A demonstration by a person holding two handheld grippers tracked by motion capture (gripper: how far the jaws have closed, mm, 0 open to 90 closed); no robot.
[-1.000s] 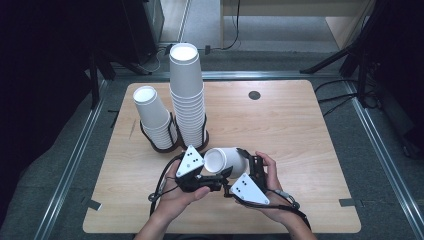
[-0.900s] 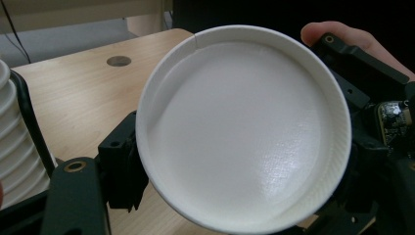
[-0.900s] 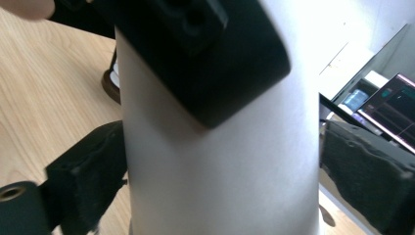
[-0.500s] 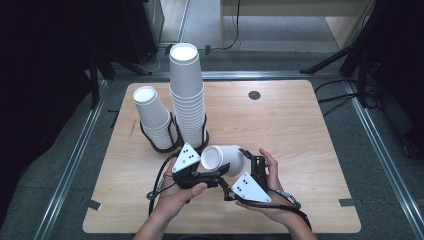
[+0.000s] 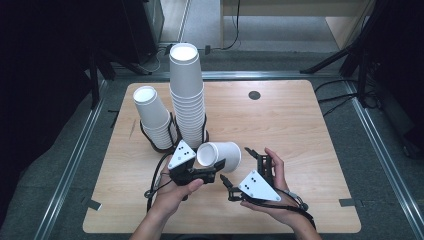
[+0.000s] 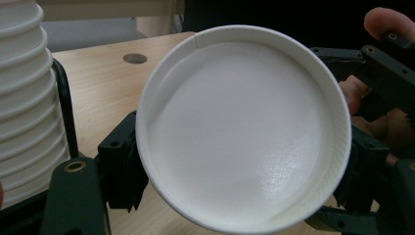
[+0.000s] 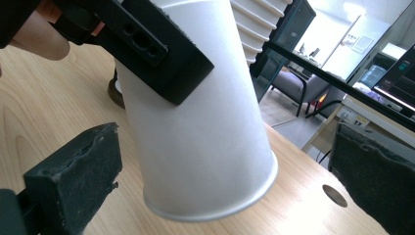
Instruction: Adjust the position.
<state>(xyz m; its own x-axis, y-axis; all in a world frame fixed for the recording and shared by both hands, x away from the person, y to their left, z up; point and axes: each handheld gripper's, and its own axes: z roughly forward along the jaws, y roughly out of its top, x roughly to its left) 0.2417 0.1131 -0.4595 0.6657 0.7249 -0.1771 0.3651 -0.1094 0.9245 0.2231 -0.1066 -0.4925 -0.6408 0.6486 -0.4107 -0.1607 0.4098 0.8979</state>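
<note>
Clear of right claw (image 5: 237,167): cup (image 5: 222,154).

The right half of the counter (image 5: 300,125) lies bare from far edge to near edge, apart from a small dark round hole (image 5: 254,95) near the far edge, flush with the wood. Toward the far left corner two stacks of white paper cups block the way: a tall stack (image 5: 187,95) and, just left of it, a shorter leaning stack (image 5: 152,117), both in a black wire holder (image 5: 162,145). Close in front of the stacks, the left gripper (image 5: 220,167) holds a paper cup (image 5: 220,154) sideways, and the right gripper (image 5: 240,167) stands wide beside it, crowding the near middle.
</note>
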